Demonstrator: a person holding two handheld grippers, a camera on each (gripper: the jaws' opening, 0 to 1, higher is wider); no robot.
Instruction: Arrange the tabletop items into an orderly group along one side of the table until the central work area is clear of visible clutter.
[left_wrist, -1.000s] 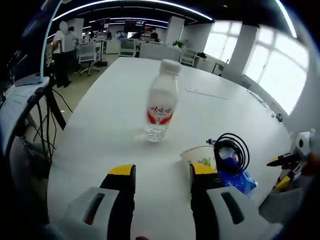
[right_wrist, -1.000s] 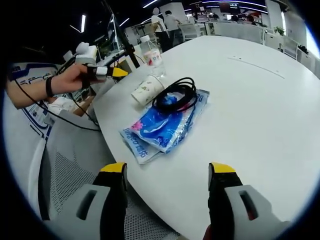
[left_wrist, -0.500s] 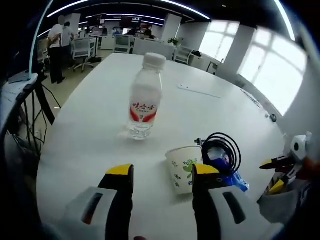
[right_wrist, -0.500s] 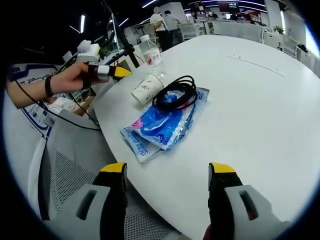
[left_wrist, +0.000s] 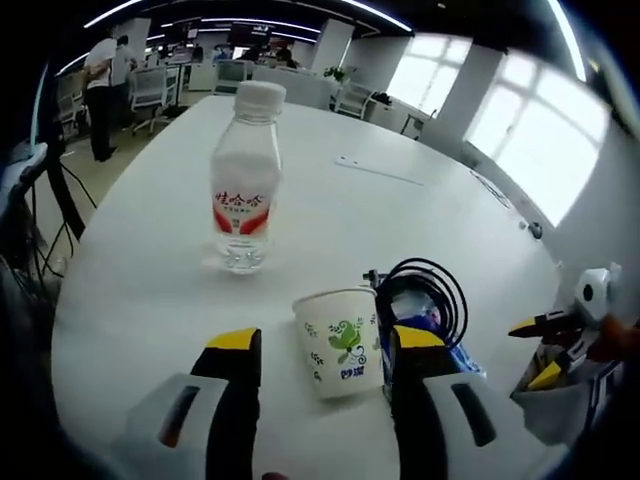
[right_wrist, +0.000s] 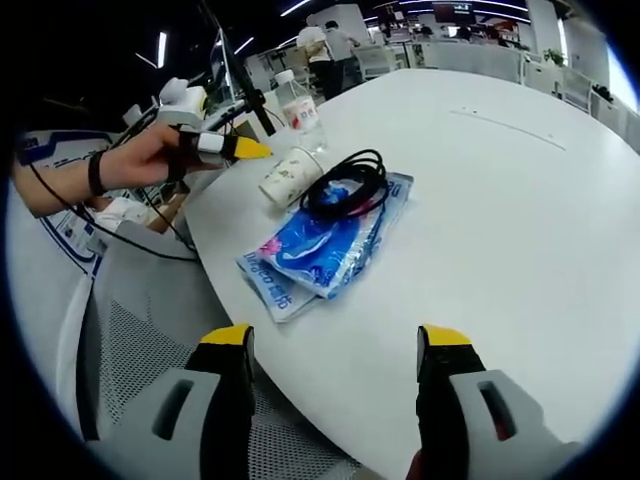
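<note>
1. Left gripper (left_wrist: 320, 345) first: its yellow-tipped jaws are spread wide and now sit on either side of the white paper cup with a green leaf print (left_wrist: 338, 343), which lies on its side with the mouth toward the camera. A second ago the cup was off by the right jaw, so this view has swung over and lined up on it. Looks to me like the cup is the next pick, not clamped yet.

2. Right gripper (right_wrist: 335, 350) is also spread with nothing between the jaws, hanging off the table edge over a grey mesh chair seat (right_wrist: 130, 380). Its view has barely budged in the last second.

3. Biggest thing is the big white oval table (right_wrist: 520, 220). The middle is mostly bare, and all the clutter is bunched near one edge.

4. Next, the flat blue-and-white plastic packet (right_wrist: 325, 245), with some pink on one end. There's print on it but too small for me to read.

5. On top of the packet sits a coiled black cable (right_wrist: 345, 185), touching the cup's side in the left gripper view.

6. The clear plastic water bottle with a white cap and red-and-white label (left_wrist: 240, 190) stands upright beyond the cup, apart from it. The label has red characters, too blurry to make out.

7. The cup has small blue lettering under the leaf, also unreadable.
</note>
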